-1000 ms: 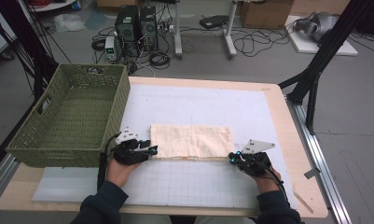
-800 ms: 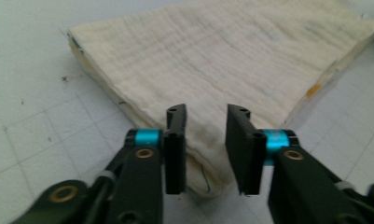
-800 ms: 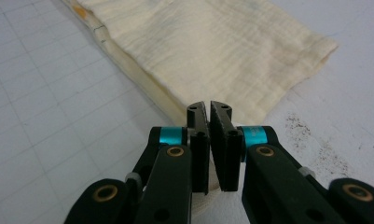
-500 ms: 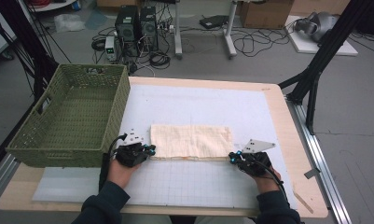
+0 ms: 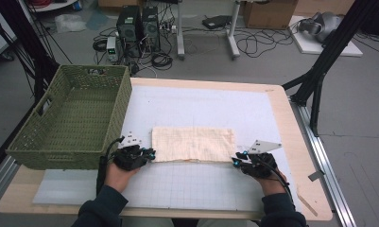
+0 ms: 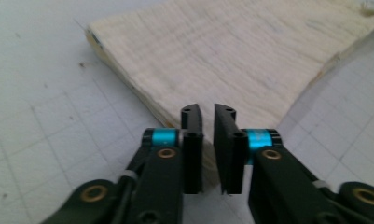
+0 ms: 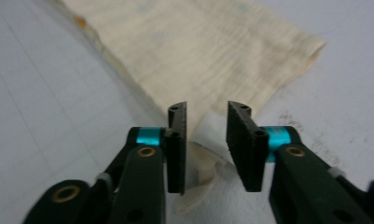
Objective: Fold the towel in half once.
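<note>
I see the table (image 5: 291, 142) with the green basket (image 5: 69, 123) at its left and the folded cream cloth (image 5: 193, 144) lying flat near the front edge. My forearms come in low, each hand at one near corner of the cloth. The left gripper (image 5: 148, 154) sits at the left corner, jaws a narrow gap apart, having just been opening, with the cloth's edge between them. The right gripper (image 5: 236, 161) has also just been opening, its jaws wider, and the crumpled corner lies loose between them. Since a second ago, the left hand has edged a little nearer me.
</note>
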Action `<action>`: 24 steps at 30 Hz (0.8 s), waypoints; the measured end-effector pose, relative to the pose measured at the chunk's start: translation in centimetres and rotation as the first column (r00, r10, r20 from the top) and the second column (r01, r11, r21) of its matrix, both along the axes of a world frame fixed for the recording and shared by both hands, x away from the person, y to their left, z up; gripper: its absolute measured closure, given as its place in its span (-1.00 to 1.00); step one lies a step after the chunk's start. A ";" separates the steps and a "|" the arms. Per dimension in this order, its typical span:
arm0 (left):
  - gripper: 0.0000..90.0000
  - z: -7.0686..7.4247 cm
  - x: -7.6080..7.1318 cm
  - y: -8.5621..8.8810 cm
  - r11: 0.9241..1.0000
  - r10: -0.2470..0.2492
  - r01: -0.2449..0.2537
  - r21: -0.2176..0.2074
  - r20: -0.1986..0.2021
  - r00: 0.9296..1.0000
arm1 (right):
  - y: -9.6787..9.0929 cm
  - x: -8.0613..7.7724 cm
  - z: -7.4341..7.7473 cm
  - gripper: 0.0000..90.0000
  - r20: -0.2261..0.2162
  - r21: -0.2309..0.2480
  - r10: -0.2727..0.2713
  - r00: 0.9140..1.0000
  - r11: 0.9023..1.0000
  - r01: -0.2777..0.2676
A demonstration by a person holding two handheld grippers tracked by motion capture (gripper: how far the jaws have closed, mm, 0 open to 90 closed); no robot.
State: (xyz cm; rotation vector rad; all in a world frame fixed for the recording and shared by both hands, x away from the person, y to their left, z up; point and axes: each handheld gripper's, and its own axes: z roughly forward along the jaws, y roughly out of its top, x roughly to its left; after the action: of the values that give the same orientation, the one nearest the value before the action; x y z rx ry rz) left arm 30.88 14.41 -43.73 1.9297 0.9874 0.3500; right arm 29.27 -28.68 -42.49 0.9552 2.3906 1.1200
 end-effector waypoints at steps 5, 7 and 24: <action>0.50 0.3 0.9 -0.2 1.000 0.001 0.000 -0.015 0.051 0.999 | -0.4 0.5 1.1 0.47 0.055 0.102 -0.079 0.995 0.992 0.073; 0.52 0.1 1.3 -0.7 1.000 -0.023 0.023 0.002 0.054 0.998 | 0.0 1.0 0.7 0.55 0.048 0.068 -0.101 0.994 0.993 0.098; 0.79 -1.3 1.3 -1.3 0.992 -0.042 0.038 0.124 0.032 0.999 | 0.4 1.9 -1.8 0.46 0.011 -0.091 -0.151 0.989 0.984 0.151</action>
State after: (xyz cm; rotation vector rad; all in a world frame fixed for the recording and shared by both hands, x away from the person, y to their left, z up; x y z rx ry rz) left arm 32.15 13.13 -45.03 2.0445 0.9219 0.4288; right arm 31.13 -28.24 -44.29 1.0809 2.3007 0.9477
